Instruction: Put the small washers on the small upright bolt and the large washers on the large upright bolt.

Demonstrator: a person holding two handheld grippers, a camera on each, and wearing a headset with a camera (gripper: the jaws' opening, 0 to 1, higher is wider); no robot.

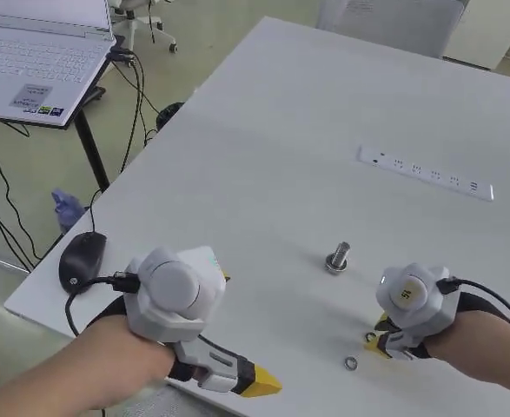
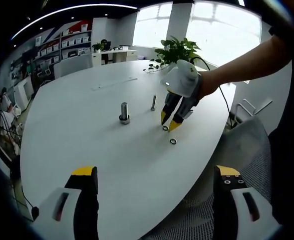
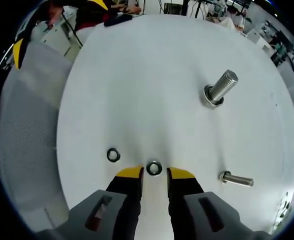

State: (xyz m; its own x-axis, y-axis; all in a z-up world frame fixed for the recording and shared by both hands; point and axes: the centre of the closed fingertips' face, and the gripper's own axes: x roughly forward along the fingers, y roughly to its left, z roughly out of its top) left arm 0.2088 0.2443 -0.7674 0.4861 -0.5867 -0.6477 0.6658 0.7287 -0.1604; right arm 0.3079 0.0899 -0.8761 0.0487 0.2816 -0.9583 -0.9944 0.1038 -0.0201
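The large upright bolt [image 1: 338, 257] [image 2: 123, 112] [image 3: 219, 89] stands mid-table with a ring at its base. The small bolt [image 2: 153, 102] [image 3: 236, 179] stands to its right. Two small washers lie flat on the white table [image 1: 307, 113]. One washer [image 3: 154, 168] [image 2: 165, 128] sits just between the tips of my right gripper [image 3: 155, 173] [image 1: 378, 344] [image 2: 170, 123], whose jaws stand narrowly open around it. The other washer [image 3: 113, 155] [image 1: 351, 363] [image 2: 173, 141] lies loose beside it. My left gripper [image 2: 156, 172] [image 1: 261, 382] hovers wide open at the table's near edge, holding nothing.
A white power strip [image 1: 424, 172] lies beyond the bolts. A black mouse [image 1: 81, 259] rests at the table's left corner, near a laptop [image 1: 37, 52] on a side stand. A person's arms hold both grippers. A potted plant [image 2: 179, 50] stands past the table's far end.
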